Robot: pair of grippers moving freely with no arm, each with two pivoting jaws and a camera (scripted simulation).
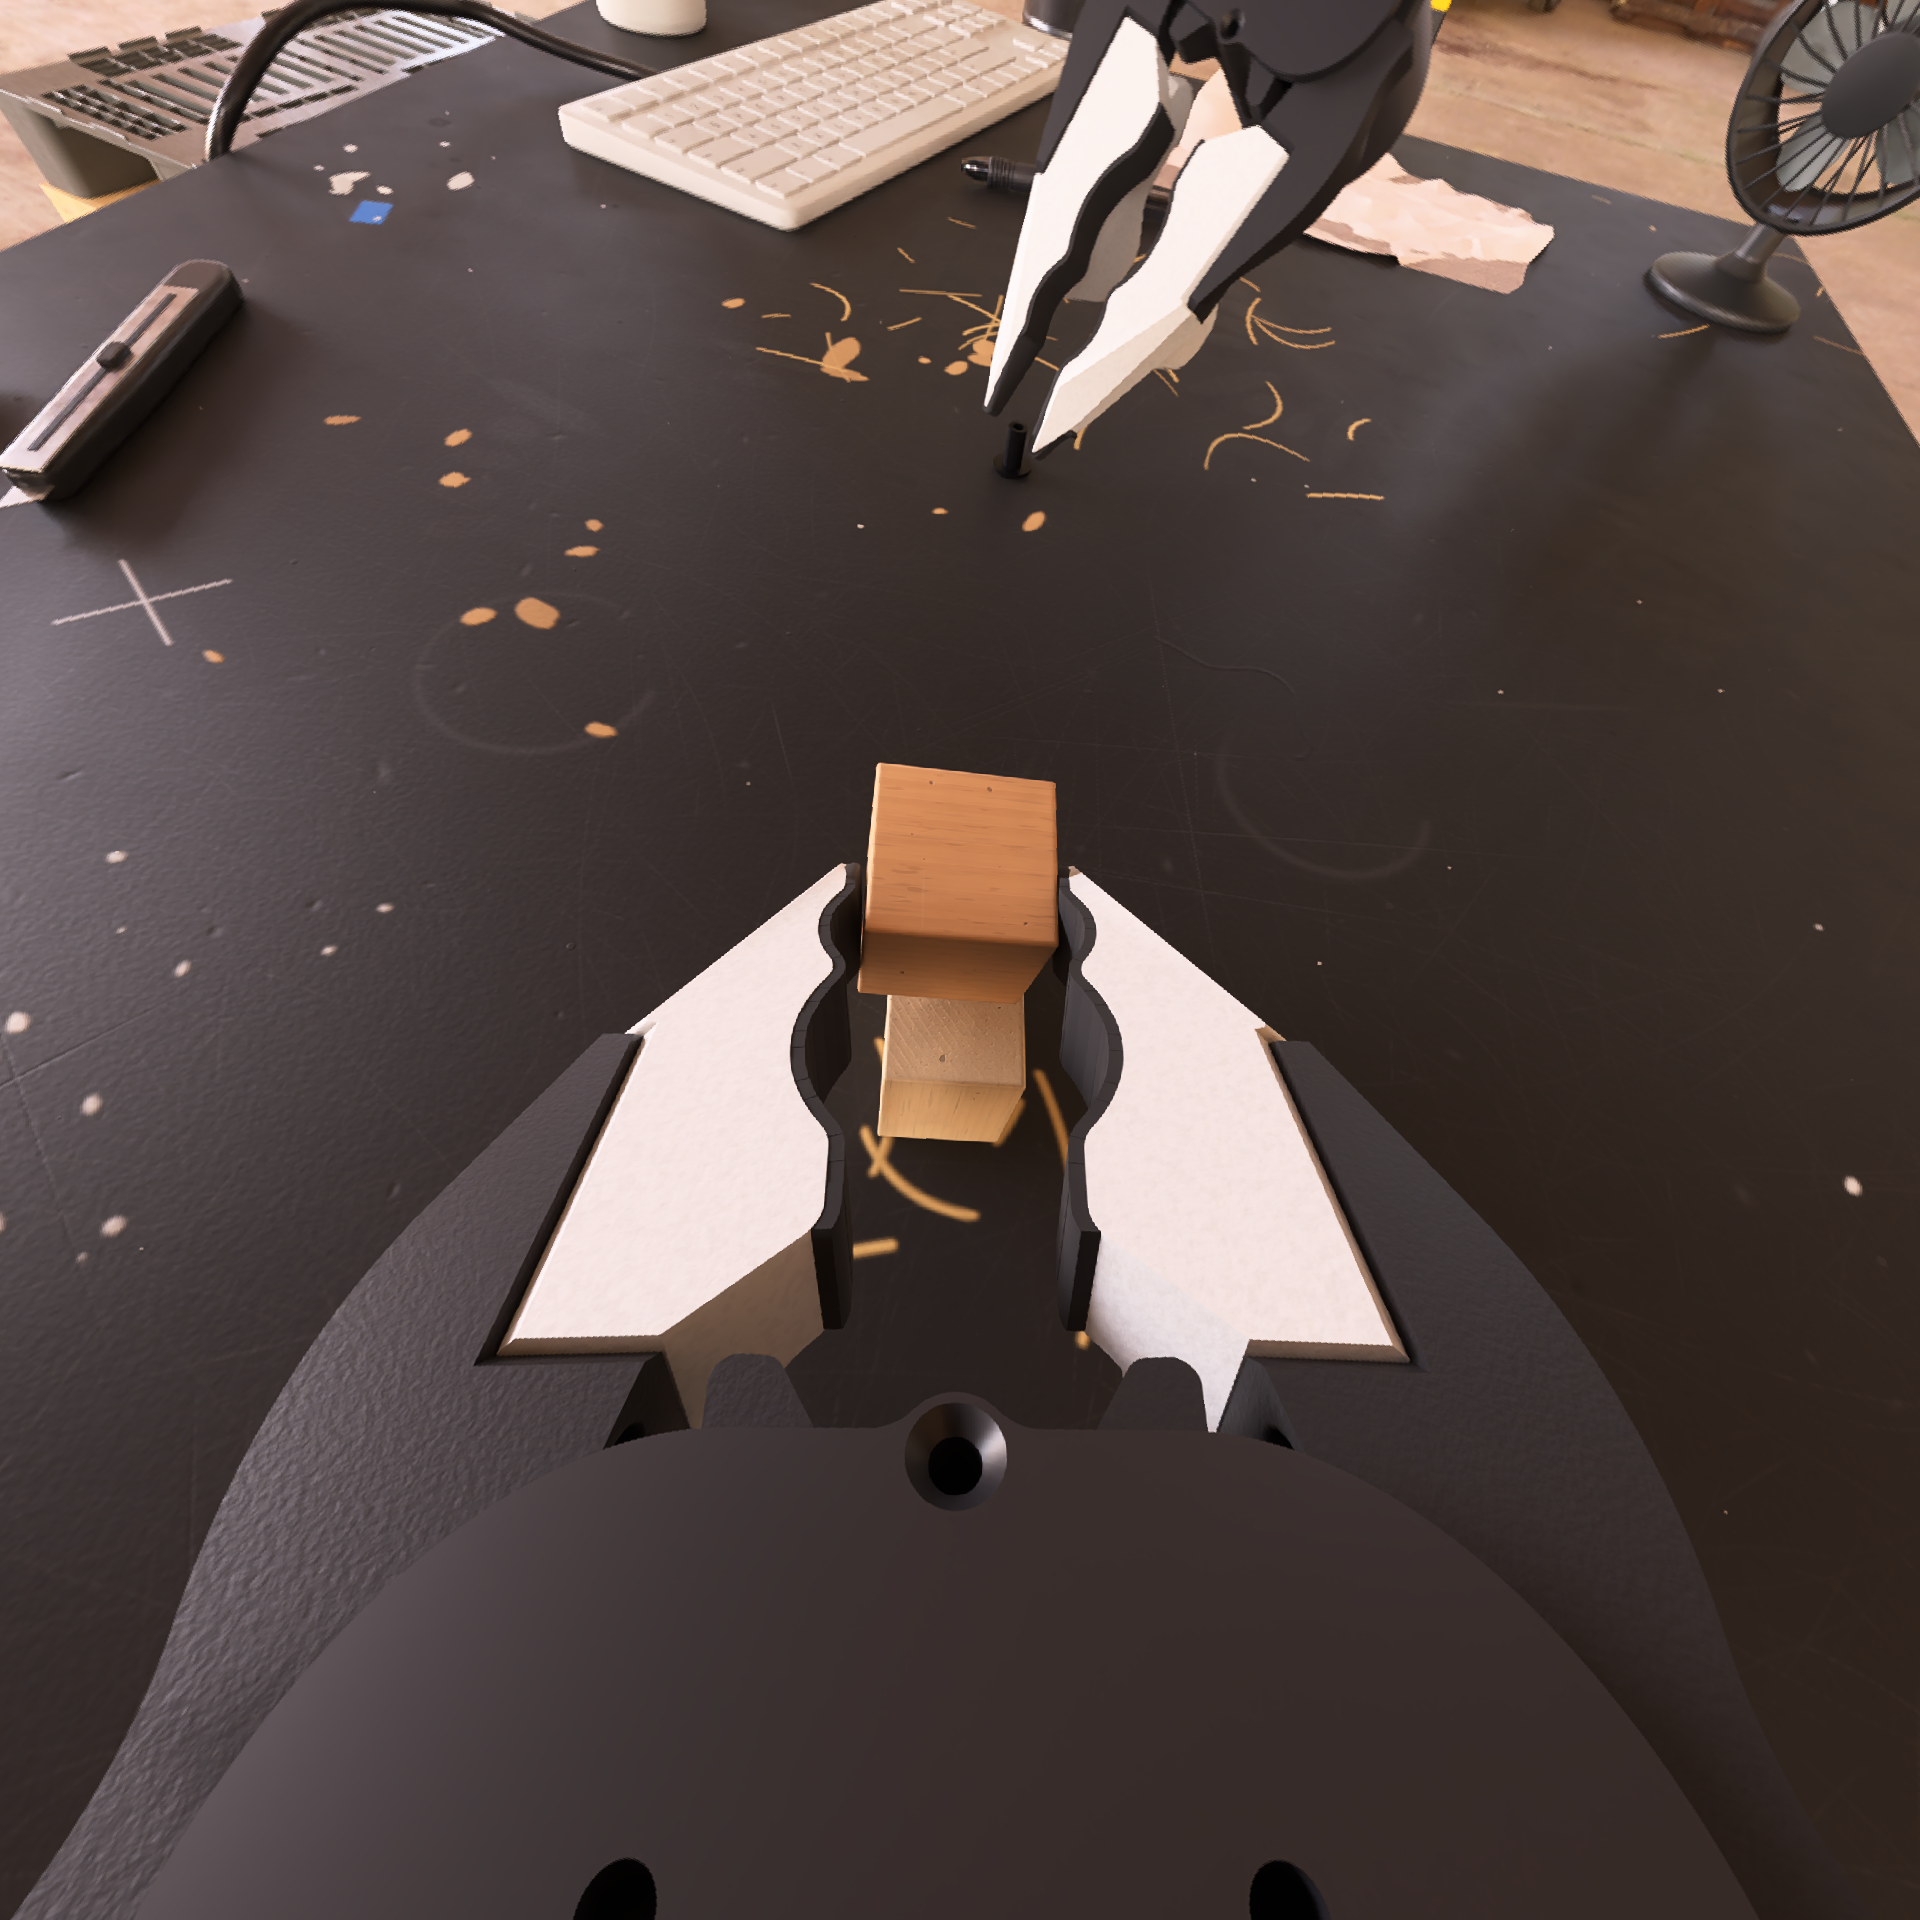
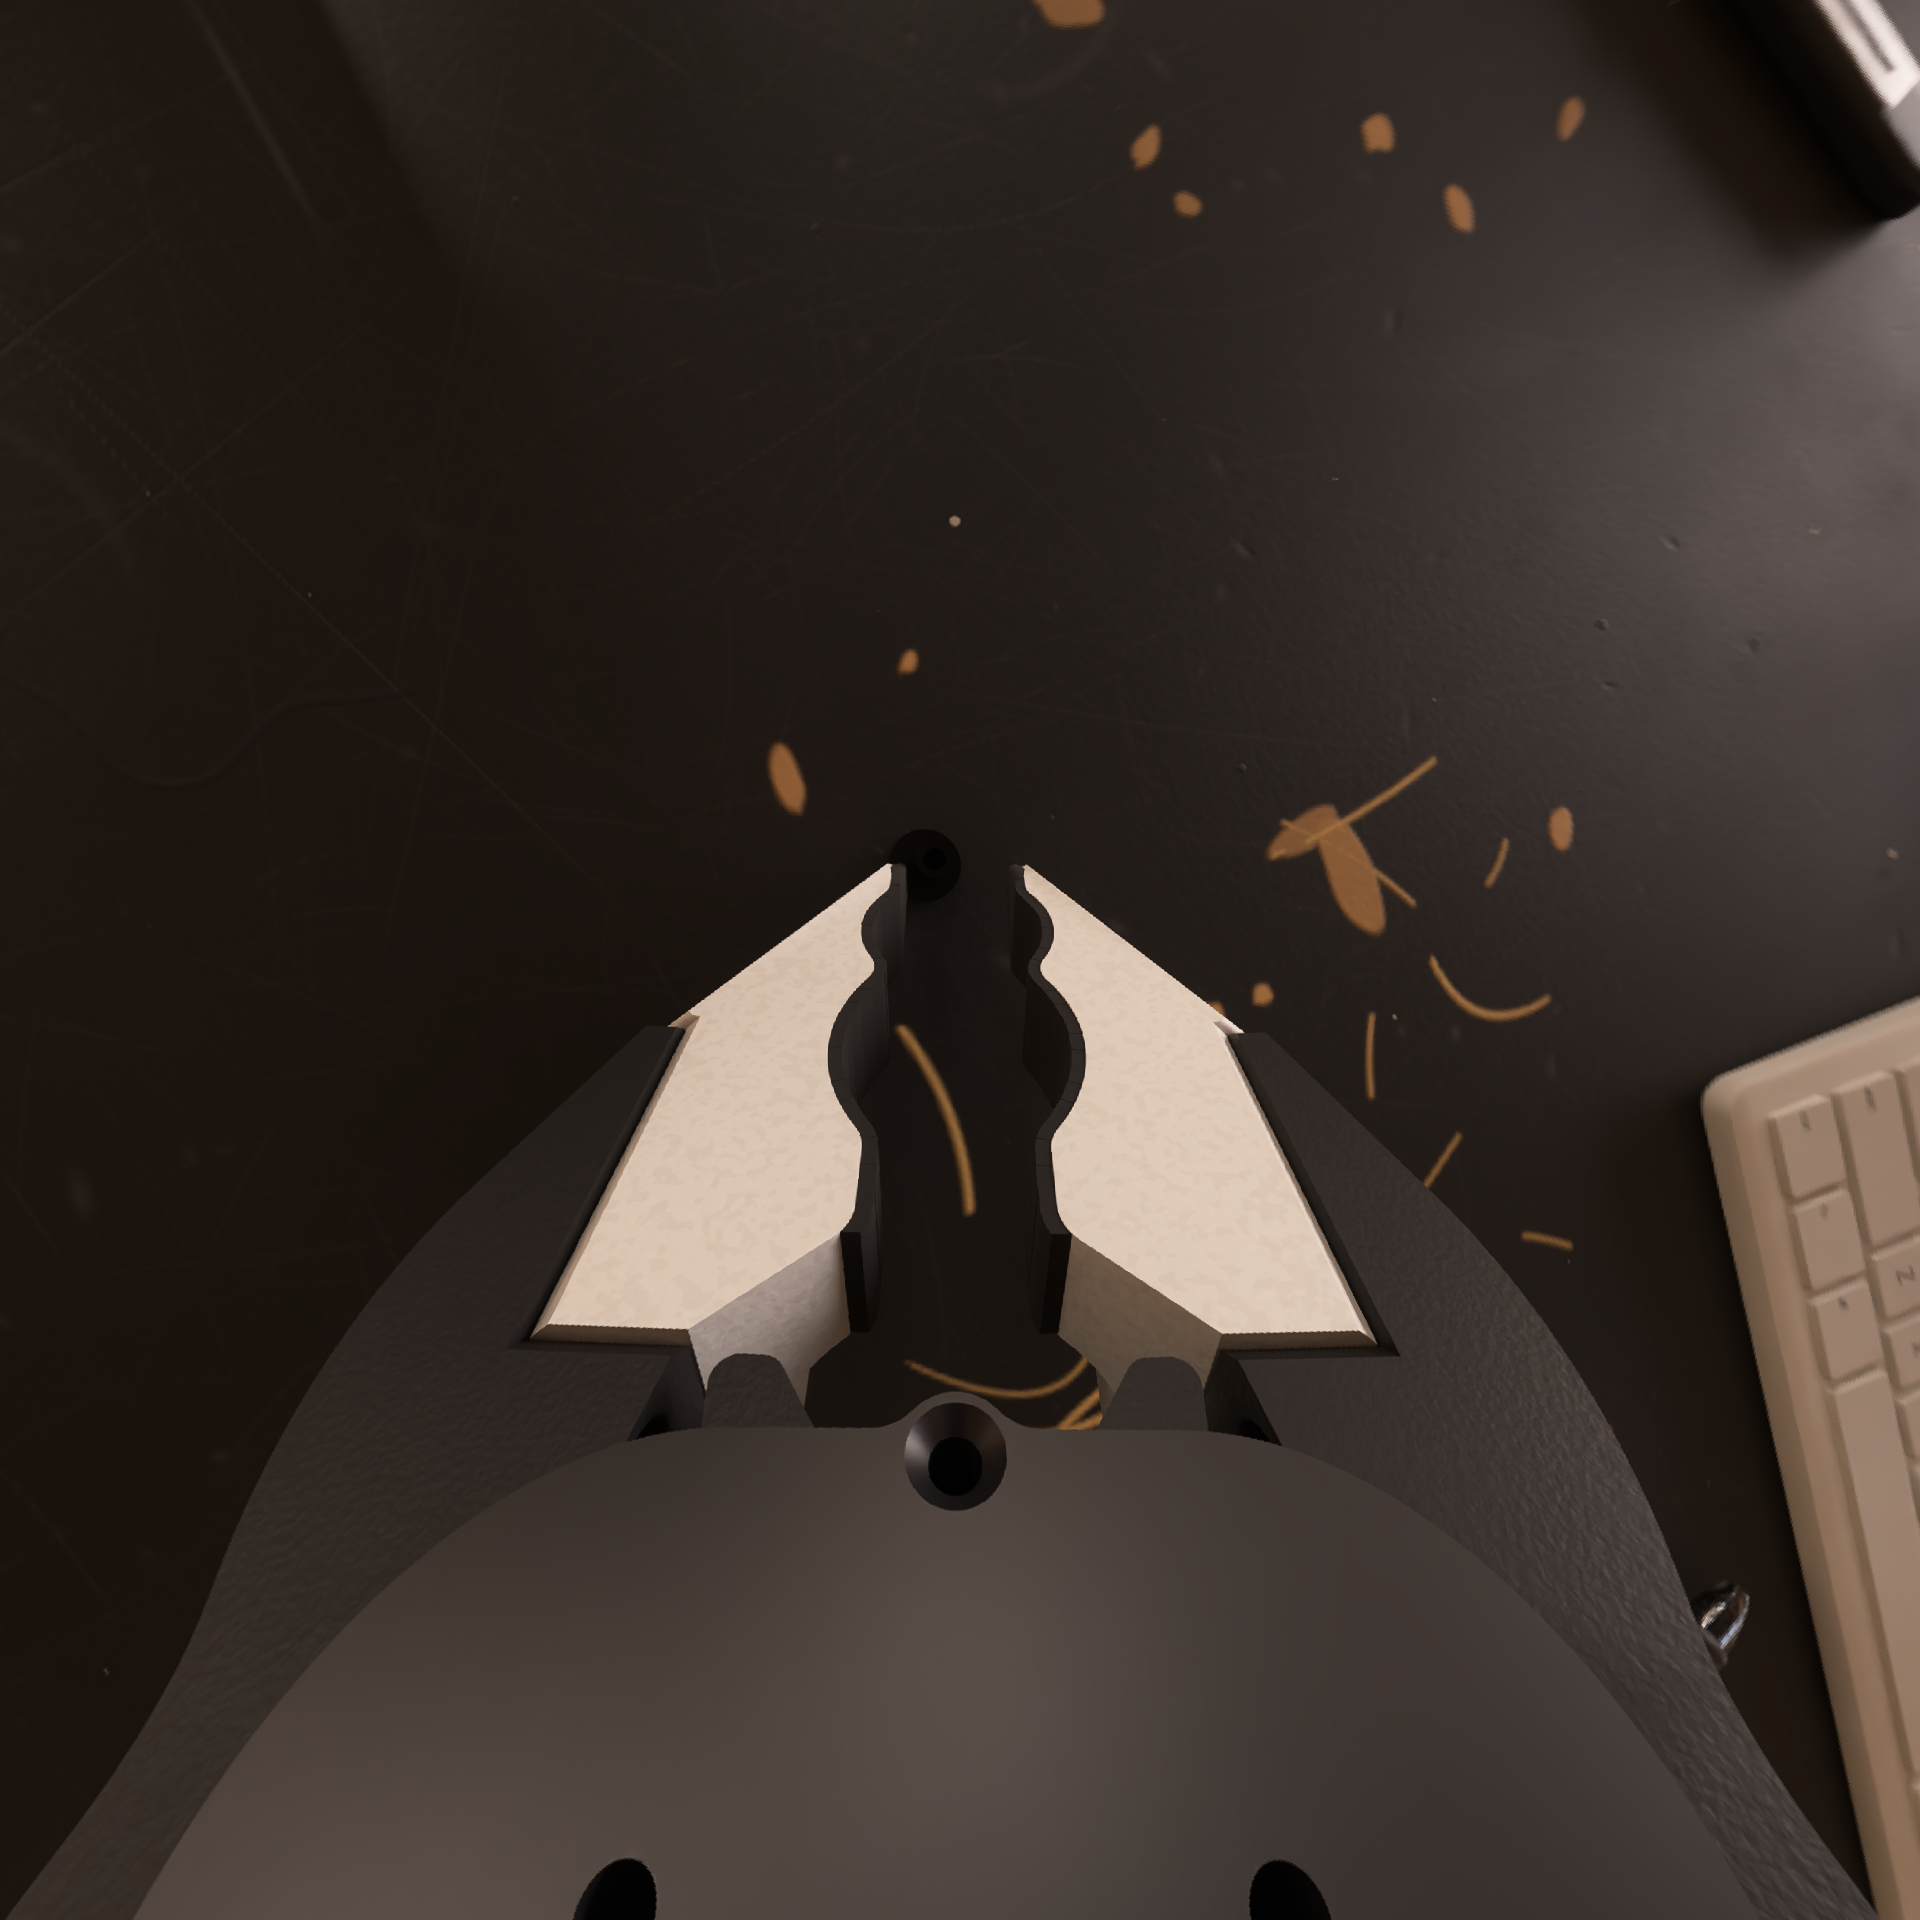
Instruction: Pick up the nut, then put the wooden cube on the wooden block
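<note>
My left gripper [image 1: 961,883] is shut on the brown wooden cube [image 1: 961,862], gripped at its sides by the fingertips. The cube hangs over the far part of a paler wooden block [image 1: 951,1070] that stands on the black table [image 1: 1351,831]; I cannot tell if they touch. The nut [image 1: 1013,452] is a small black piece upright on the table farther back. My right gripper [image 1: 1023,426] points down at it, tips right beside it. In the right wrist view the right gripper [image 2: 956,873] is open, and the nut [image 2: 928,860] sits by the left fingertip, not gripped.
A white keyboard [image 1: 821,104] lies at the back, also in the right wrist view [image 2: 1829,1299]. A desk fan [image 1: 1808,156] stands back right by crumpled paper [image 1: 1434,229]. A utility knife [image 1: 114,384] lies left. Wood shavings [image 1: 1268,436] are scattered around the nut.
</note>
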